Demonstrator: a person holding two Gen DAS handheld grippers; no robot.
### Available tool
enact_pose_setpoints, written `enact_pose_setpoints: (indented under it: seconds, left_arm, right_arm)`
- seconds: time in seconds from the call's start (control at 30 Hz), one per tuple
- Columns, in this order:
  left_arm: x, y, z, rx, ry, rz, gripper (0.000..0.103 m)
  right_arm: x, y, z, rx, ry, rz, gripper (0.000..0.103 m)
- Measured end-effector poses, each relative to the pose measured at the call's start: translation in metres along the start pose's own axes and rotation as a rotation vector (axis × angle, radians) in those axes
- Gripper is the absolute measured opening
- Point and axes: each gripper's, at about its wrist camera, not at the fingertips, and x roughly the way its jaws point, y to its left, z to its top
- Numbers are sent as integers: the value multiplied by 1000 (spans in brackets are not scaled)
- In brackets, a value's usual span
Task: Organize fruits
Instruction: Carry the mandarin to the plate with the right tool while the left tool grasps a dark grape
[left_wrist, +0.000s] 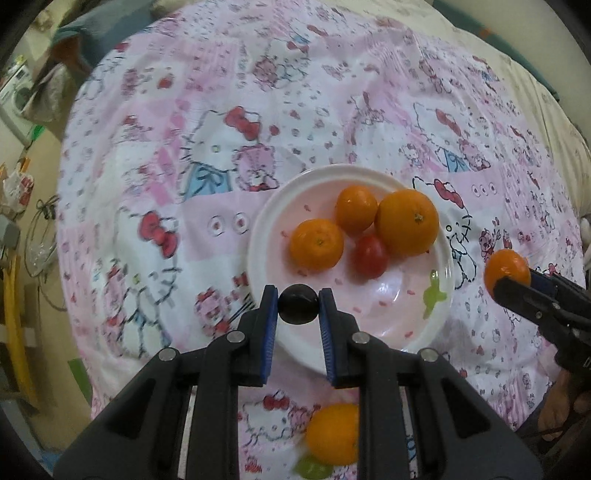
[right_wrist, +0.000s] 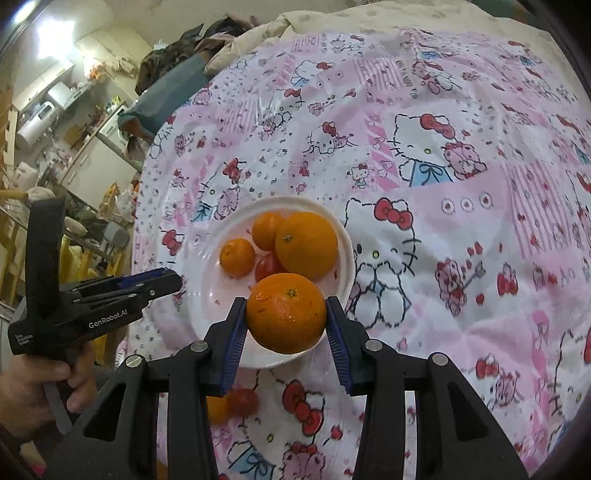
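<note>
A white plate (left_wrist: 258, 236) on the Hello Kitty cloth holds three oranges, the largest (left_wrist: 406, 221) at the right, and a red tomato (left_wrist: 370, 256). My left gripper (left_wrist: 298, 303) is shut on a small dark round fruit (left_wrist: 297, 303) over the plate's near rim. My right gripper (right_wrist: 286, 319) is shut on an orange (right_wrist: 286, 317) just above the plate's (right_wrist: 347, 254) near edge; that orange also shows at the right of the left wrist view (left_wrist: 506, 272). The left gripper shows side-on at the left of the right wrist view (right_wrist: 168, 282).
An orange (left_wrist: 332, 434) beside something green (left_wrist: 312, 469) lies on the cloth under my left gripper. A small tomato (right_wrist: 242, 402) and another orange (right_wrist: 218, 408) lie on the cloth below my right gripper. Room clutter stands beyond the table's left edge.
</note>
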Motion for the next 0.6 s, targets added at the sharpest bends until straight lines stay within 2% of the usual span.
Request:
enact_pose_setpoints:
  seconds: [0.17, 0.23, 0.6]
  left_arm:
    - [15, -3, 9, 11, 11, -9, 19]
    - [20, -1, 9, 1, 16, -20, 19]
    - [34, 4, 12, -30, 28, -25, 19]
  right_arm:
    - [23, -3, 5, -5, 46, -27, 44]
    - [29, -8, 2, 26, 63, -10, 44]
    - [46, -16, -4, 62, 114, -32, 45]
